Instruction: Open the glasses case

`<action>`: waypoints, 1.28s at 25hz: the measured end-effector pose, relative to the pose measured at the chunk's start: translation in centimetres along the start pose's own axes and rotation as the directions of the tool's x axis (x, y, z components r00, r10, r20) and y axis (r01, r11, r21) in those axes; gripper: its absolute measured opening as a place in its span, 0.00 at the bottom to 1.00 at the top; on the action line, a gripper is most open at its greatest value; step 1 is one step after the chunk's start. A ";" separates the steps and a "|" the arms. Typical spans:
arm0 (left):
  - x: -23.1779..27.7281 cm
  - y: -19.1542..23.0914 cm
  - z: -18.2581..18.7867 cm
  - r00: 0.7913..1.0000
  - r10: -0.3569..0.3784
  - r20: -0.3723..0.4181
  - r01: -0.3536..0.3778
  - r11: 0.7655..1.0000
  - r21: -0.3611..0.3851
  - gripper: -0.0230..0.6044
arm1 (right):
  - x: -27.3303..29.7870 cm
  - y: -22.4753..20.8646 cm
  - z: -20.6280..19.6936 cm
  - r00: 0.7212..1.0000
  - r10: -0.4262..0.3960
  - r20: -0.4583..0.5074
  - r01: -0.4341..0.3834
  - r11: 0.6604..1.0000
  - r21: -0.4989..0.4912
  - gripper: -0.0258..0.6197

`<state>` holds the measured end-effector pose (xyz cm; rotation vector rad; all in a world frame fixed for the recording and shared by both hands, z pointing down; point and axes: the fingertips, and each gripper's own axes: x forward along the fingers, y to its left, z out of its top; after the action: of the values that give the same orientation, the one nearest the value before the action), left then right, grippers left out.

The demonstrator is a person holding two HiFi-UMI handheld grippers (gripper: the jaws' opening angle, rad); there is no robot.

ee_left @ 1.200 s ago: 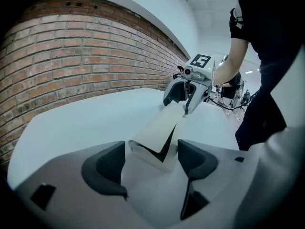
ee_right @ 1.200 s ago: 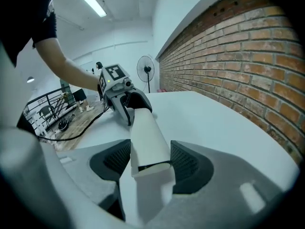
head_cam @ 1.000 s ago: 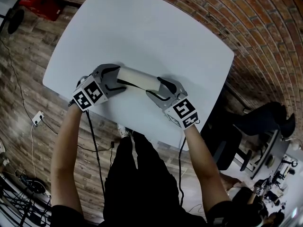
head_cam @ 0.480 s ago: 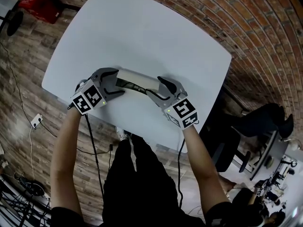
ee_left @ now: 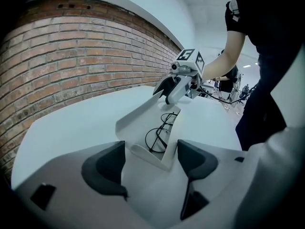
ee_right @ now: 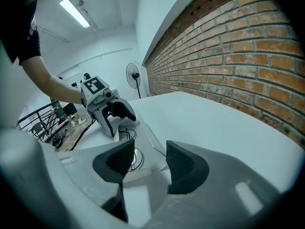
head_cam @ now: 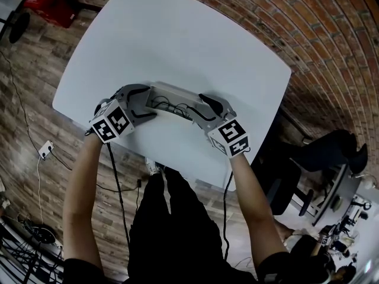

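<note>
A white glasses case (head_cam: 173, 94) lies near the front edge of the white table (head_cam: 177, 34). Its lid stands raised, and dark-rimmed glasses (head_cam: 172, 107) lie inside. My left gripper (head_cam: 145, 102) is shut on the case's left end; in the left gripper view the case (ee_left: 143, 123) sits between the pads with the glasses (ee_left: 159, 135) beyond. My right gripper (head_cam: 197, 108) straddles the right end. Its jaws are closing, with the case's corner (ee_right: 155, 137) between them and the pads against it. The left gripper (ee_right: 116, 116) shows beyond.
The table's front edge (head_cam: 177, 164) runs just below both grippers. On the brick-patterned floor a red box (head_cam: 50, 3) sits at the top left, and cables trail at the left. An office chair (head_cam: 320, 149) stands at the right.
The case was closed a second ago. Its lid has since swung up, exposing the glasses. Both grippers have stayed at the case's ends.
</note>
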<state>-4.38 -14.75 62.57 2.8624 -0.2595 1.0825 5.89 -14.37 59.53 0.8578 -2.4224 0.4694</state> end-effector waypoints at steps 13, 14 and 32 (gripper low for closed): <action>0.2 -0.2 -0.2 1.000 0.010 -0.020 -0.010 1.000 0.029 0.56 | -0.1 -2.9 0.4 0.994 -0.105 0.019 0.104 0.993 0.048 0.30; 0.2 -0.2 -0.2 1.000 0.012 -0.021 -0.011 0.999 0.032 0.56 | 0.0 -3.0 0.3 0.994 -0.108 0.017 0.107 0.993 0.049 0.30; 0.0 -0.2 -0.3 1.000 0.029 -0.007 -0.029 0.999 0.040 0.56 | -0.7 -1.9 -0.2 0.994 -0.106 0.003 0.105 0.993 0.043 0.30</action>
<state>-4.54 -14.56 62.86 2.8974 -0.2827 1.1161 7.69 -15.31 59.59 1.0013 -2.3658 0.4808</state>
